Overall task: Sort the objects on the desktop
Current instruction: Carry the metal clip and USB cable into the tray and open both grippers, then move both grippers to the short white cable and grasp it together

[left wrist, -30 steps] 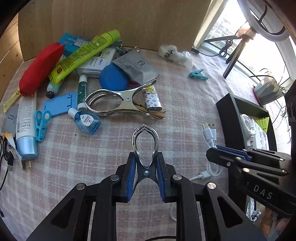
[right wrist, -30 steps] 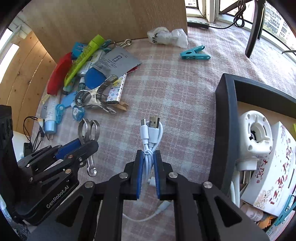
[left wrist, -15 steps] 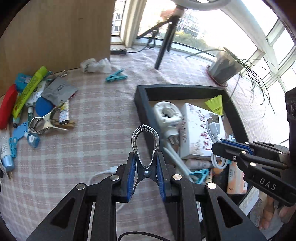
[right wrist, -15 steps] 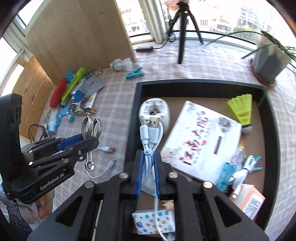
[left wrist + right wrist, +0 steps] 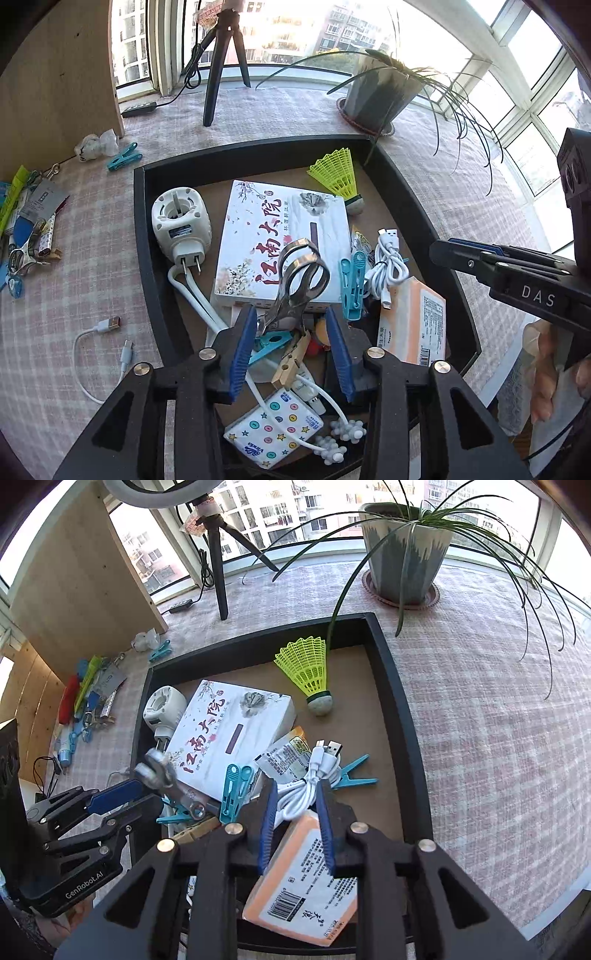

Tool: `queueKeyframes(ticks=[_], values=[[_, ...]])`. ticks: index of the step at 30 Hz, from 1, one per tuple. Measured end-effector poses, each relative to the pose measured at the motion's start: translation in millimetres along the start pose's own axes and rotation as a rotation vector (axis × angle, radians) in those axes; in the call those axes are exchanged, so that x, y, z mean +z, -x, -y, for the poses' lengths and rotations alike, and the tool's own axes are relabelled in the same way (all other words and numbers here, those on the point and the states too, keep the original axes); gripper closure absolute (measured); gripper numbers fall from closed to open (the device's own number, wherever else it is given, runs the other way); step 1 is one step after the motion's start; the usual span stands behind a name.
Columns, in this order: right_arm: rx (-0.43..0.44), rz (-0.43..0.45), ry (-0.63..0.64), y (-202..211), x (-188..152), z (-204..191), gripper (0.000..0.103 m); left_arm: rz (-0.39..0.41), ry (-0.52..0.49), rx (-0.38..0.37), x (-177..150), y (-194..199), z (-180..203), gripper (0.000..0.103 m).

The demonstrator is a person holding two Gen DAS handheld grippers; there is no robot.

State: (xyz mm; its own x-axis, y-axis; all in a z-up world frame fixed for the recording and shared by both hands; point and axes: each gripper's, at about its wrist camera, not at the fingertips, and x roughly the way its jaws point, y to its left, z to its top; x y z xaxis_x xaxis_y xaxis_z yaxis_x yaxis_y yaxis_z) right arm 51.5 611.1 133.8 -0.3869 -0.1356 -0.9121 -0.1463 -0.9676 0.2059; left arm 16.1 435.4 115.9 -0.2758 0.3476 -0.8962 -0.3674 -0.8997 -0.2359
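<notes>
Left wrist view is showing the left gripper (image 5: 291, 343) hanging over the black rectangular tray (image 5: 142, 236), its jaws opening, with the shiny steel spring clamp (image 5: 295, 288) tilting out from between the blue pads; the pads are looking apart from it, though whether the left pad is touching it I cannot tell. The clamp is leaning against the near edge of the white printed carton (image 5: 284, 240) in the centre of the frame, so it is likely to be sliding off onto the turquoise plastic clothes pegs (image 5: 351, 280) and the wooden peg below, or catching on a pad as the hand is pulling away and getting dragged toward the tray's lower left wall. In the right wrist view the right gripper (image 5: 295, 819) is also opening its jaws, and the coiled white USB cable (image 5: 314, 779) is lying partly between the pads, spilling over the orange tissue pack (image 5: 306, 871) at the bottom of the frame. Loose loops are the worry there: one could be snagging a finger and lifting back out. Both grippers are working close together over a crowded tray, so a bump between them seems possible. The remaining clutter is waiting on the checked counter (image 5: 92, 229) at the far left of the frame.
</notes>
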Motion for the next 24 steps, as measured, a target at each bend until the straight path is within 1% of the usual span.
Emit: queueKeyframes(ticks=[4, 9, 15, 21, 24], values=[[0.031, 0.006, 0.008, 6, -7, 0, 0.072, 0.014, 0.000, 0.028, -5, 6, 3, 0.065], [0.082, 0.003, 0.022, 10, -19, -20, 0.072, 0.026, 0.041, 0.049, -14, 14, -17, 0.064], [0.142, 0.001, 0.037, 13, -35, -62, 0.072, 0.020, 0.085, 0.074, -28, 26, -70, 0.060], [0.184, -0.005, 0.018, 7, -53, -117, 0.072, -0.016, 0.060, 0.109, -40, 32, -135, 0.059], [0.189, -0.002, 0.006, -1, -61, -146, 0.072, -0.042, 0.028, 0.124, -43, 31, -165, 0.059]])
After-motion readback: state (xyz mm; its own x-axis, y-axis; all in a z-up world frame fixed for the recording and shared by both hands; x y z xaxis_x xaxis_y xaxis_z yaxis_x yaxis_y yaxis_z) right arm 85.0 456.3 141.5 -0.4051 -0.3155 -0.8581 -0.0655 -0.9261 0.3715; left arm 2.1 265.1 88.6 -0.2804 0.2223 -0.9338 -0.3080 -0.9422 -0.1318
